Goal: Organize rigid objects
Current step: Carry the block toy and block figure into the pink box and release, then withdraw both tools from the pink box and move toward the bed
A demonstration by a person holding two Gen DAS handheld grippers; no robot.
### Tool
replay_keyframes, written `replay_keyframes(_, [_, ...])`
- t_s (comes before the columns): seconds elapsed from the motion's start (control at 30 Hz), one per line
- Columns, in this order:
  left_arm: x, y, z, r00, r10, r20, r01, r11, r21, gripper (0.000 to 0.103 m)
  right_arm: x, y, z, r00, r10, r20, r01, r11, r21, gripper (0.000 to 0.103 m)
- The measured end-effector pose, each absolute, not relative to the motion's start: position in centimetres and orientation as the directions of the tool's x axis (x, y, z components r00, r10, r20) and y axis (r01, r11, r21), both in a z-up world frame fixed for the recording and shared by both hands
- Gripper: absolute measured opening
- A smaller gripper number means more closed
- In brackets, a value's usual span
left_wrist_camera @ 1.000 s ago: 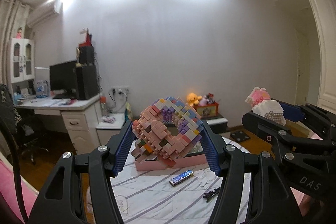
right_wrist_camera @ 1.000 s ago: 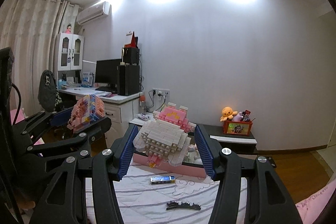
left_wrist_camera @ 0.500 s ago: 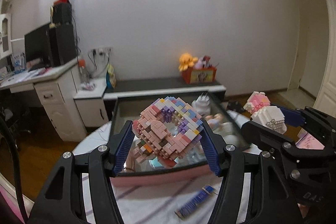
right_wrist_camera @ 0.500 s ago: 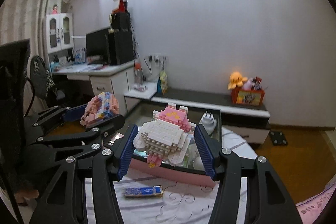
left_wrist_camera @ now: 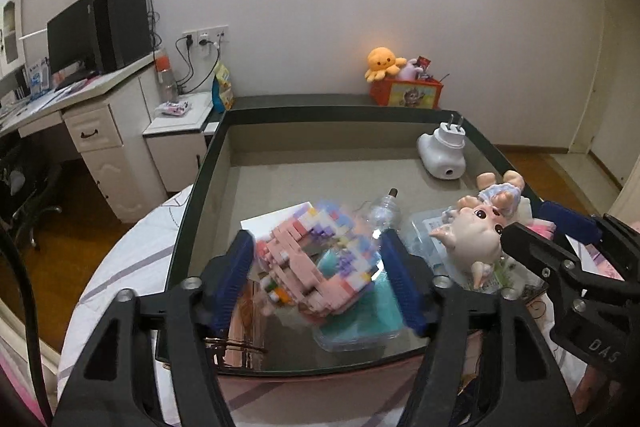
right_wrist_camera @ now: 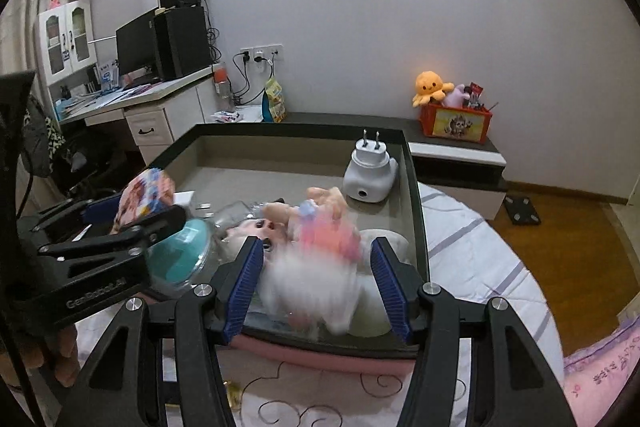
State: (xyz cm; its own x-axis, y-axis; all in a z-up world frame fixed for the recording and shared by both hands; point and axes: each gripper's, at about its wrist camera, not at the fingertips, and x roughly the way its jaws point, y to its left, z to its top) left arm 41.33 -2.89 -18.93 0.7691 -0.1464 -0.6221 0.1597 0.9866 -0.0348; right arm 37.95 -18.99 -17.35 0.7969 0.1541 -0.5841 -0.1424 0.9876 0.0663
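Observation:
A dark-rimmed tray (left_wrist_camera: 340, 111) (right_wrist_camera: 300, 129) lies below both grippers. My left gripper (left_wrist_camera: 318, 281) (right_wrist_camera: 136, 211) hangs over its near left part, jaws opening. The pink and multicolour brick model (left_wrist_camera: 316, 263) (right_wrist_camera: 144, 195) is blurred between the blue pads, with slim gaps on both sides. My right gripper (right_wrist_camera: 316, 275) (left_wrist_camera: 548, 231) is over the near right part. The white and pink brick model (right_wrist_camera: 312, 275) is blurred and sunk between its pads, with a gap on the right.
In the tray lie a pig doll (left_wrist_camera: 476, 235) (right_wrist_camera: 280, 215), a white plug adapter (left_wrist_camera: 442, 155) (right_wrist_camera: 370, 171), a clear bulb (left_wrist_camera: 382, 211) and a teal-lidded box (left_wrist_camera: 360, 315) (right_wrist_camera: 180, 251). A desk (left_wrist_camera: 80, 95) stands left, a toy box (left_wrist_camera: 404, 93) behind.
Both grippers came forward and down over the tray and tilted downward. The left jaws widened. Both brick models went blurry and sank between the pads.

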Motion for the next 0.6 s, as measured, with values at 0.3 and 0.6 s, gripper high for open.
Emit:
replay_keyframes(0.3, [34.3,-0.9,-14.2,0.866,-0.125,-0.484,0.119,0.992,-0.044,0.103,33.9,-19.3,-14.3,0.843,0.164,-0.512,-0.144,0.987,0.078,0.095])
replay_keyframes(0.6, [23.2,-0.8,-9.7,0.906,-0.145,-0.397,0.136,0.989,-0.051,0.103,23.8,-19.0,-8.6,0.903,0.183,-0.389,-0.167,0.983,0.076,0.103])
